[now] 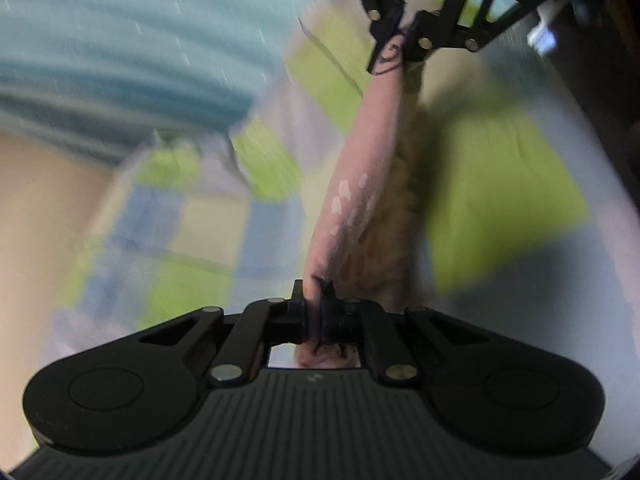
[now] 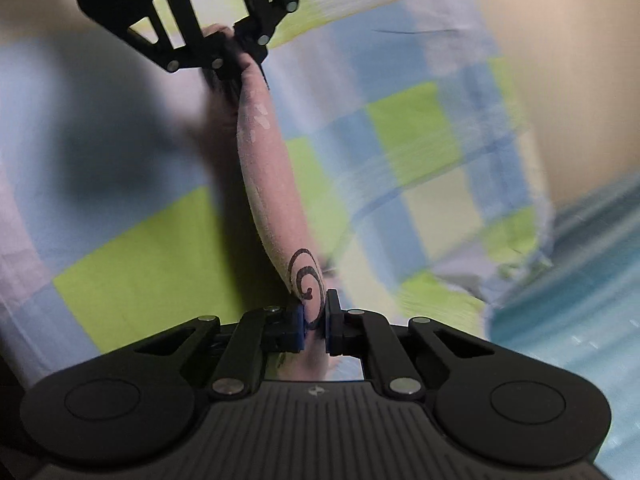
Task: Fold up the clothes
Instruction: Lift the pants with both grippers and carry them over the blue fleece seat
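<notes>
A pink garment (image 1: 360, 184) with a black spiral print and pale marks is stretched taut between both grippers, held in the air. My left gripper (image 1: 315, 312) is shut on one end of it. My right gripper (image 2: 314, 322) is shut on the other end, by the spiral (image 2: 306, 276). In the left wrist view the right gripper (image 1: 400, 46) is at the top, clamped on the cloth. In the right wrist view the left gripper (image 2: 228, 60) is at the top left. The pink garment (image 2: 268, 184) spans between them. Both views are motion-blurred.
Below lies a checked bedsheet (image 1: 500, 184) in green, blue and white, seen also in the right wrist view (image 2: 408, 136). A teal striped cloth (image 1: 120, 52) lies at the upper left, and at the lower right of the right wrist view (image 2: 580, 300). A beige surface (image 2: 560, 60) lies beyond.
</notes>
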Demonstrator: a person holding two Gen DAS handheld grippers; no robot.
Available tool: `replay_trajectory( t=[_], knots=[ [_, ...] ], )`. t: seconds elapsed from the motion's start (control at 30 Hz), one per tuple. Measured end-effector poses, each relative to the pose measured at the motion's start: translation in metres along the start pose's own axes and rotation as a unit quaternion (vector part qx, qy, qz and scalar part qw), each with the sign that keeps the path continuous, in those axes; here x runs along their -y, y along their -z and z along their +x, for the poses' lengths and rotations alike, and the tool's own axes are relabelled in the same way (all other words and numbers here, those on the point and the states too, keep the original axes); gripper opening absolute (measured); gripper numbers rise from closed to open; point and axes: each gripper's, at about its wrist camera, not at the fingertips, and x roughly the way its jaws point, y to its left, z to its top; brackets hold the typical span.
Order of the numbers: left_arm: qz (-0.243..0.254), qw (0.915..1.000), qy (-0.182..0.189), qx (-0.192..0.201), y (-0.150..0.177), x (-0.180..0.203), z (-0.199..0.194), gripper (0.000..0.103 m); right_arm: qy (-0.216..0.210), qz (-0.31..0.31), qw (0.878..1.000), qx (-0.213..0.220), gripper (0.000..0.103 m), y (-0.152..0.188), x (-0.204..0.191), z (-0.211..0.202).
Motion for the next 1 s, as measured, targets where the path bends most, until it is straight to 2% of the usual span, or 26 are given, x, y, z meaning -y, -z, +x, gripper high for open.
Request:
replay_trajectory(
  t=[0.13, 0.27, 0.4, 0.53, 0.67, 0.77, 0.87, 1.0],
  knots=[
    [0.021, 0.9962, -0.013, 0.084, -0.058, -0.017, -0.037, 0.005, 0.048, 0.036, 0.998, -0.029, 0.006, 0.014, 0.035, -0.060],
    [0.034, 0.9841, 0.010, 0.174, -0.125, -0.012, -0.067, 0.005, 0.095, 0.063, 0.990, -0.086, 0.005, 0.046, 0.060, -0.139],
    [0.048, 0.9619, 0.048, 0.265, -0.197, 0.003, -0.091, 0.005, 0.138, 0.086, 0.974, -0.157, 0.005, 0.084, 0.075, -0.219],
    [0.060, 0.9305, 0.088, 0.350, -0.267, 0.018, -0.114, 0.005, 0.176, 0.108, 0.949, -0.237, 0.005, 0.122, 0.083, -0.287],
    [0.083, 0.9033, 0.130, 0.401, -0.340, 0.040, -0.114, 0.005, 0.199, 0.132, 0.921, -0.307, 0.005, 0.167, 0.089, -0.345],
    [0.096, 0.8883, 0.160, 0.420, -0.395, 0.064, -0.102, 0.005, 0.206, 0.156, 0.902, -0.346, 0.005, 0.208, 0.100, -0.367],
    [0.109, 0.8795, 0.166, 0.433, -0.452, 0.086, -0.090, 0.005, 0.208, 0.172, 0.885, -0.380, 0.005, 0.261, 0.109, -0.372],
    [0.084, 0.8800, 0.156, 0.441, -0.504, 0.093, -0.077, 0.005, 0.237, 0.155, 0.868, -0.407, 0.005, 0.323, 0.129, -0.370]
  ],
)
